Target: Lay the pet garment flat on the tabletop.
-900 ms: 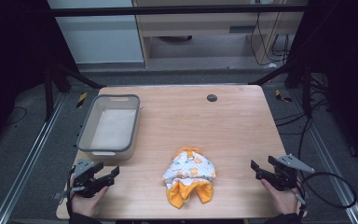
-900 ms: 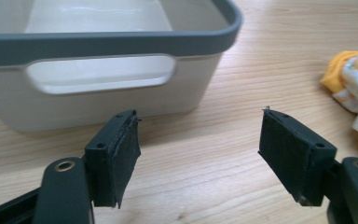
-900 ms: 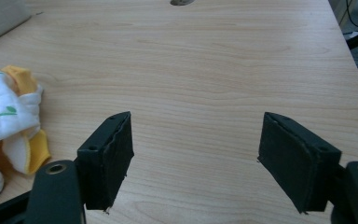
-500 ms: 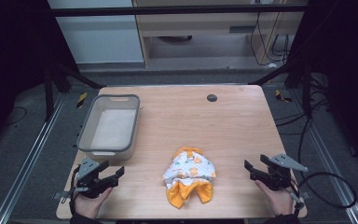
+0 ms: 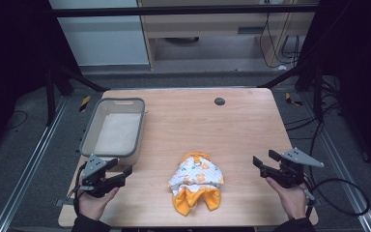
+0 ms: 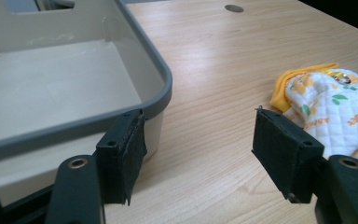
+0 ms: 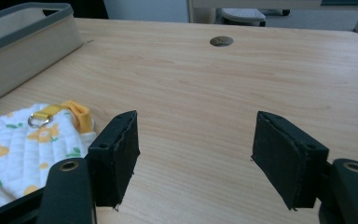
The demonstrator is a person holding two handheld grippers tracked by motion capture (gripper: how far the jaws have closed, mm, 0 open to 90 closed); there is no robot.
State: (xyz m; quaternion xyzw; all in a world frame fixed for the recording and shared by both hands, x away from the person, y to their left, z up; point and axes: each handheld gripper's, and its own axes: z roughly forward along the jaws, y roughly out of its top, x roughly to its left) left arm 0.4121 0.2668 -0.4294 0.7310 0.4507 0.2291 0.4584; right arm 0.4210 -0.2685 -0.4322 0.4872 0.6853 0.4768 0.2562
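The left gripper (image 5: 121,172) sits at the near left of the table, jaws spread wide w/ nothing between them; in the left gripper view its felt-like black pads (image 6: 129,154) frame bare wood, one pad just in front of the tub's corner. The right gripper (image 5: 264,164) at the near right is the same: jaws wide apart and empty, pointing toward the middle of the table. Between the two, well apart from both, lies the cloth (image 5: 196,182), a small crumpled piece near the front edge. It looks as quilted white fabric w/ orange flowers and green leaves printed, an orange lining showing at the bottom, plus an orange strap w/ a metal ring (image 7: 38,121). Farther left and back stands the grey plastic tub (image 5: 88,136), rectangular w/ rounded rim and smooth pale inside, no item in it. The wooden table (image 5: 251,121) has light grain and a small dark round cap (image 5: 219,101) near the far edge. I judge the work is at its very start: cloth not yet touched, grasping and any moving or folding are all left.
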